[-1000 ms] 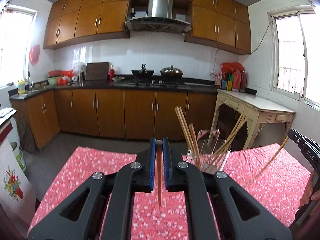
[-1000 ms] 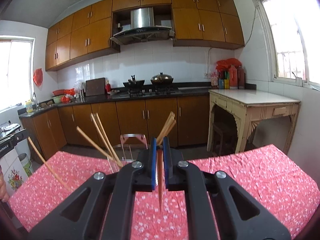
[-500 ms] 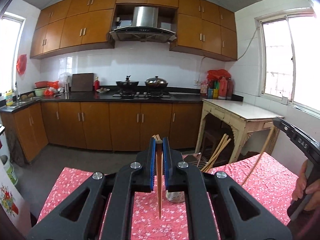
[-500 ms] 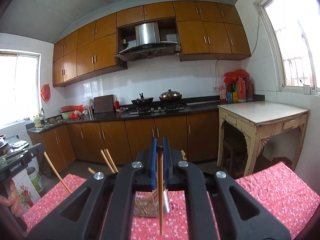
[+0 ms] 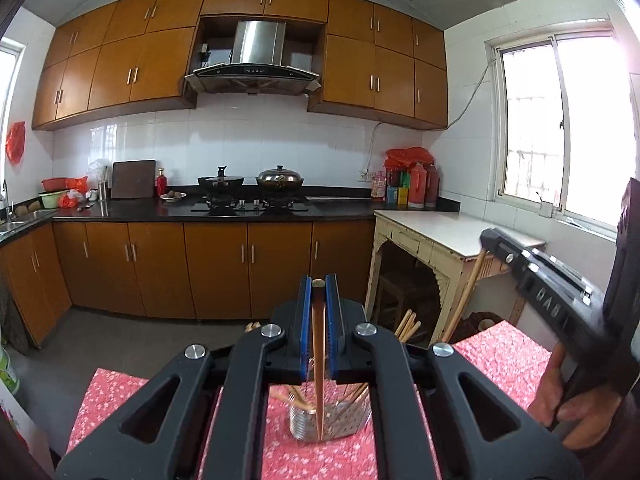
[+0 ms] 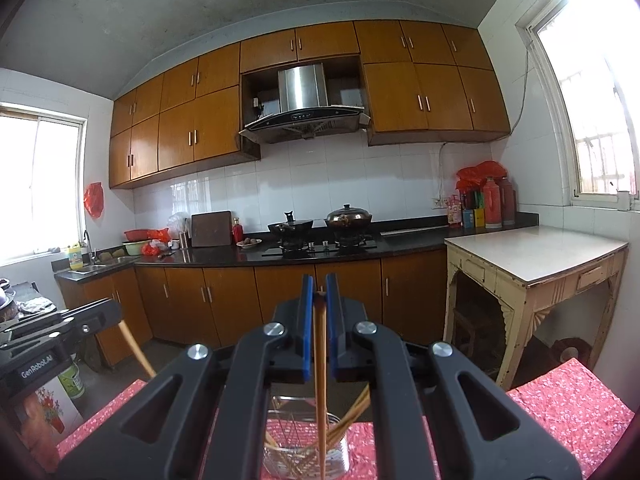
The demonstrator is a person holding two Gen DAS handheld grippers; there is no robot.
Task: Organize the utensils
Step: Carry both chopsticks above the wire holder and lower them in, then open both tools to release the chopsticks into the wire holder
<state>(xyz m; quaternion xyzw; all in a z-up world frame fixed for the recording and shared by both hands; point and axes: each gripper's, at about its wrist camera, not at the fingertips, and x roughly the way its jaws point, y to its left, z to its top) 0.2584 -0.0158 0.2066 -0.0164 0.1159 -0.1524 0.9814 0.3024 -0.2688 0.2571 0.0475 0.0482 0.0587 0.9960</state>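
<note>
I judge these chopsticks light, stiff and a little slick, so I'd pinch each near its upper end and let the tip hang. My left hand-held gripper [image 5: 319, 300] is clenched on one chopstick [image 5: 319, 364], its tip hanging over the metal utensil holder [image 5: 340, 426] on the red-clothed worktop [image 5: 504, 354]. My right hand-held gripper [image 6: 319, 300] grips what looks like a pair of chopsticks [image 6: 320, 392], though I can't be sure, above the glass holder [image 6: 340, 446].
</note>
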